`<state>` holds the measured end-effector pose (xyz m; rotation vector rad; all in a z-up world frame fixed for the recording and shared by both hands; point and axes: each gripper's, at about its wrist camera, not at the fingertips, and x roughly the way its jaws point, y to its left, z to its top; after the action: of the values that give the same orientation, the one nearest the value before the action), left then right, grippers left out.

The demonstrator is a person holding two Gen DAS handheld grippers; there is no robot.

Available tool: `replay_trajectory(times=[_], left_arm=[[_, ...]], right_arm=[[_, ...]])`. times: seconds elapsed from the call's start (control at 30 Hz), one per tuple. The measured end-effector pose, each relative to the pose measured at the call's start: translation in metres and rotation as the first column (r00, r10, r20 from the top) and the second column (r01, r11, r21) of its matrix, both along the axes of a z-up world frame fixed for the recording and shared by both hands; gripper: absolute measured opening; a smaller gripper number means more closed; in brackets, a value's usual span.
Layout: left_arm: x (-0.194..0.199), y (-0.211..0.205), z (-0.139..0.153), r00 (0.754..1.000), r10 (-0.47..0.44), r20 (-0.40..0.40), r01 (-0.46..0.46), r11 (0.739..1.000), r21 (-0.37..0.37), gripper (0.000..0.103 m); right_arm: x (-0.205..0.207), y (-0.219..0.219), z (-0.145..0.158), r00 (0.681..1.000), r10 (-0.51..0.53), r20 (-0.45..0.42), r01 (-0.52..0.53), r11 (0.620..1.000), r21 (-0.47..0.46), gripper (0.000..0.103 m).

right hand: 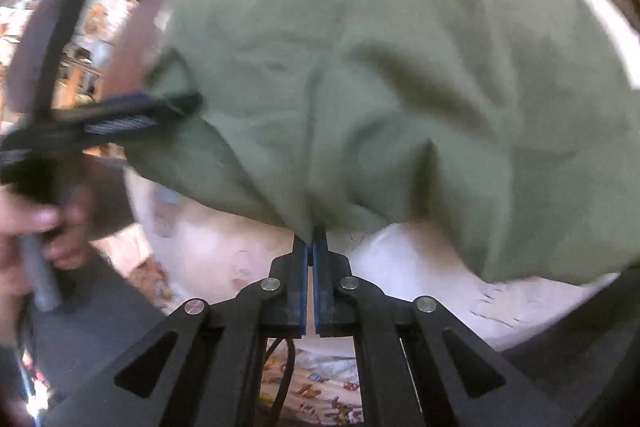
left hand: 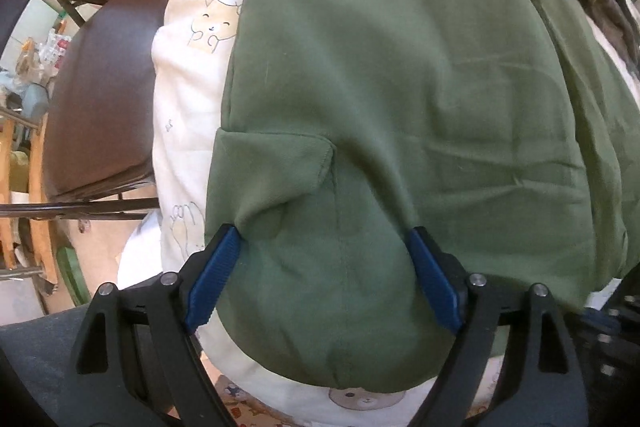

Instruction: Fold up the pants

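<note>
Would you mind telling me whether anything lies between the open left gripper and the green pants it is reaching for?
Nothing visible does: the left gripper stands open directly over the green fabric pants, its blue pads straddling the cloth near its edge.

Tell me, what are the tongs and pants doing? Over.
Left tongs open over green pants. Right tongs shut on pants edge. Nothing in the way.

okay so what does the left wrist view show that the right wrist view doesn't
Only the left wrist view: the left gripper open astride the pants' edge, beside a pocket flap, and bear prints on the cream bedding.

Only the right wrist view: the right gripper shut on a pinch of pants hem, and a hand holding the other gripper.

Both: green pants on the bedding, and a brown chair to the left.
</note>
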<state>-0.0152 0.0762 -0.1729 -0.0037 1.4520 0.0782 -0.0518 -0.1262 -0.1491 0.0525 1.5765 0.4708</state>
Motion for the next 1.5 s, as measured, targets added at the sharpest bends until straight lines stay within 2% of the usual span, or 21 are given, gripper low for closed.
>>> replay_trajectory(times=[0.07,0.13,0.2,0.27,0.33,0.4,0.47,0.57,0.6,0.67,0.73,0.8,0.87,0.9,0.93,0.97,1.0,1.13,1.2,1.37,1.5], left_arm=[[-0.001,0.003,0.0,1.0,0.001,0.0,-0.001,1.0,0.004,0.084],[-0.003,0.003,0.008,1.0,0.014,0.027,-0.014,1.0,-0.001,0.084],[-0.008,0.006,0.023,0.996,0.038,0.086,-0.035,0.999,-0.032,0.082],[-0.008,0.008,0.04,0.985,0.065,0.158,-0.048,0.993,-0.107,0.082],[-0.002,0.01,0.047,0.979,0.082,0.186,-0.058,0.99,-0.13,0.082],[0.004,0.009,0.041,0.982,0.085,0.171,-0.067,0.992,-0.108,0.082],[0.01,0.006,0.022,0.992,0.086,0.092,-0.079,0.994,-0.079,0.082],[0.011,0.003,0.002,0.995,0.095,0.008,-0.094,0.995,-0.041,0.082],[0.011,0.004,-0.001,0.996,0.094,0.0,-0.094,0.995,-0.032,0.082],[0.01,0.007,0.003,0.994,0.111,0.009,-0.11,0.993,-0.045,0.082],[0.008,0.014,0.017,0.985,0.163,0.053,-0.157,0.983,-0.093,0.082],[0.009,0.022,0.035,0.972,0.211,0.103,-0.193,0.967,-0.165,0.082],[0.021,0.032,0.057,0.956,0.249,0.153,-0.219,0.958,-0.186,0.082],[0.03,0.037,0.066,0.949,0.261,0.176,-0.228,0.955,-0.189,0.082],[0.042,0.043,0.076,0.943,0.267,0.2,-0.23,0.954,-0.191,0.082],[0.059,0.048,0.084,0.942,0.261,0.213,-0.223,0.957,-0.186,0.082],[0.071,0.051,0.089,0.942,0.254,0.218,-0.217,0.959,-0.18,0.082],[0.135,0.073,0.101,0.924,0.238,0.298,-0.196,0.966,-0.167,0.082],[0.166,0.081,0.094,0.92,0.227,0.319,-0.184,0.97,-0.161,0.082],[0.221,0.085,0.063,0.933,0.186,0.308,-0.11,0.963,-0.246,0.082],[0.247,0.081,0.039,0.937,0.127,0.325,-0.043,0.966,-0.255,0.08]], right_arm=[[-0.001,0.001,-0.008,1.0,-0.006,-0.027,0.006,1.0,-0.01,0.004],[-0.001,-0.005,0.005,0.998,-0.022,-0.053,0.022,1.0,0.002,0.009],[-0.007,-0.011,0.028,0.998,-0.016,-0.057,0.019,0.998,0.056,0.009],[-0.008,-0.009,0.052,1.0,0.016,0.002,-0.016,0.993,0.118,0.009],[-0.001,-0.004,0.068,0.997,0.023,0.067,-0.034,0.984,0.177,0.009],[0.011,0.0,0.059,0.997,-0.014,0.073,-0.002,0.977,0.213,0.009],[0.023,0.005,0.029,0.997,-0.069,0.024,0.063,0.978,0.2,0.009],[0.03,0.008,-0.026,0.99,-0.117,-0.079,0.126,0.985,0.119,0.005],[0.031,0.001,-0.037,0.975,-0.162,-0.15,0.183,0.973,0.141,0.005],[0.036,-0.01,-0.036,0.949,-0.22,-0.226,0.262,0.949,0.175,0.006],[0.044,-0.015,-0.015,0.948,-0.204,-0.244,0.262,0.935,0.239,0.009],[0.057,-0.021,0.017,0.966,-0.171,-0.192,0.225,0.925,0.305,0.009],[0.075,-0.028,0.043,0.981,-0.16,-0.107,0.188,0.913,0.363,0.015],[0.087,-0.034,0.055,0.983,-0.172,-0.059,0.181,0.908,0.377,0.027],[0.102,-0.04,0.064,0.982,-0.187,-0.019,0.179,0.898,0.401,0.048],[0.117,-0.046,0.072,0.979,-0.201,0.009,0.179,0.889,0.422,0.057],[0.136,-0.054,0.078,0.971,-0.237,0.033,0.2,0.878,0.436,0.06],[0.198,-0.057,0.085,0.95,-0.295,0.101,0.221,0.865,0.45,0.06],[0.226,-0.054,0.082,0.942,-0.311,0.128,0.223,0.863,0.453,0.06],[0.292,-0.026,0.045,0.94,-0.308,0.143,0.215,0.866,0.452,0.06],[0.326,-0.026,0.009,0.937,-0.316,0.148,0.252,0.906,0.34,0.06]])
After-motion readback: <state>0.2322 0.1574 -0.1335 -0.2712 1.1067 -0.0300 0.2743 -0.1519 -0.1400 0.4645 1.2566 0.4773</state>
